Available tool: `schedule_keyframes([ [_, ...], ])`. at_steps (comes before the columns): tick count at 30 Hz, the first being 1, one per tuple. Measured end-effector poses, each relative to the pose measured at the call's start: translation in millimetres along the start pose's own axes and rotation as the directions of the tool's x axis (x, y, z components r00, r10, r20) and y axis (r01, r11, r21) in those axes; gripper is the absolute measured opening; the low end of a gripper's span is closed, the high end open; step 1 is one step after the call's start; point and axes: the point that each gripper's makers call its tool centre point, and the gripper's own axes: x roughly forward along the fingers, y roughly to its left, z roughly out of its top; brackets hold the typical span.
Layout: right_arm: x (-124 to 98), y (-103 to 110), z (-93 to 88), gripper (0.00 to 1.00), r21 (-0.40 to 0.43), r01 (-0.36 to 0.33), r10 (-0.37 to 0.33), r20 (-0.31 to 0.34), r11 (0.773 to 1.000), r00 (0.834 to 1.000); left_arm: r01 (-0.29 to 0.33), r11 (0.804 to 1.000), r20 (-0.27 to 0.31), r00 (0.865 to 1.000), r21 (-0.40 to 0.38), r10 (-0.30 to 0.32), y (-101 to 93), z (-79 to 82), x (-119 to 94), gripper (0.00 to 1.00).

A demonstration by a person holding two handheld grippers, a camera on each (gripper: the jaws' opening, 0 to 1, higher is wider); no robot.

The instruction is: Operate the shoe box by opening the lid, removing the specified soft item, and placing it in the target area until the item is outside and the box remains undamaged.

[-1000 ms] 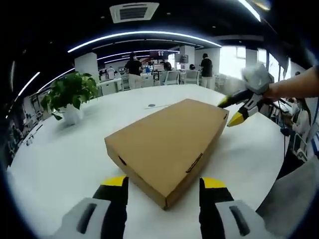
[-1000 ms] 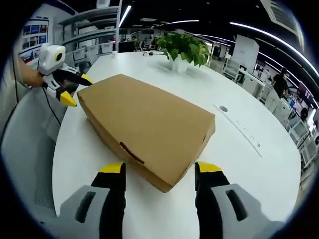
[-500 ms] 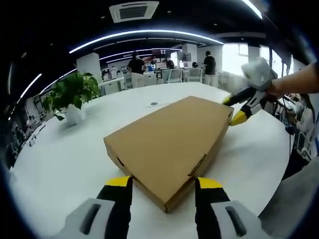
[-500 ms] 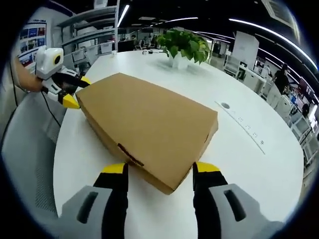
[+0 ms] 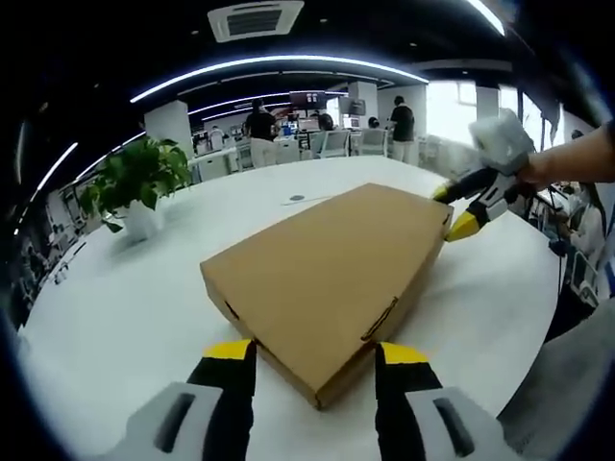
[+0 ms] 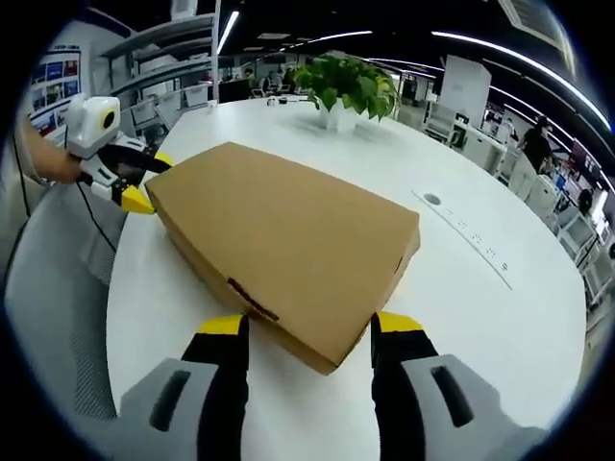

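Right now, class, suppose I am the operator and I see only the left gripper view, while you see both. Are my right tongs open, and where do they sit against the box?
Observer: In the right gripper view the right tongs are open, with one jaw on each side of the near corner of the cardboard box.
Operator: Is there any opening in the side faces at that end?
Observer: Yes, there is a dark slot in the face to the left of that corner. The lid is shut.
Operator: How do my left tongs look from there?
Observer: The left tongs are open at the far corner. I cannot tell whether they touch the box.
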Motion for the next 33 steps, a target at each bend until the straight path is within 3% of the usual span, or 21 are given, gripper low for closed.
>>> schedule_keyframes([
  [18,5.2,29.7,8.7,0.46,0.088,0.051,-0.052,0.001,0.995,0.999,0.059,0.998,-0.045,0.997,-0.003,-0.059,27.1,-8.3,-7.1,0.47],
  [33,19.1,66.3,23.8,0.46,0.171,0.122,-0.123,-0.004,0.978,0.992,0.135,0.99,-0.109,0.986,0.047,-0.13,66.5,-17.5,-16.1,0.47],
])
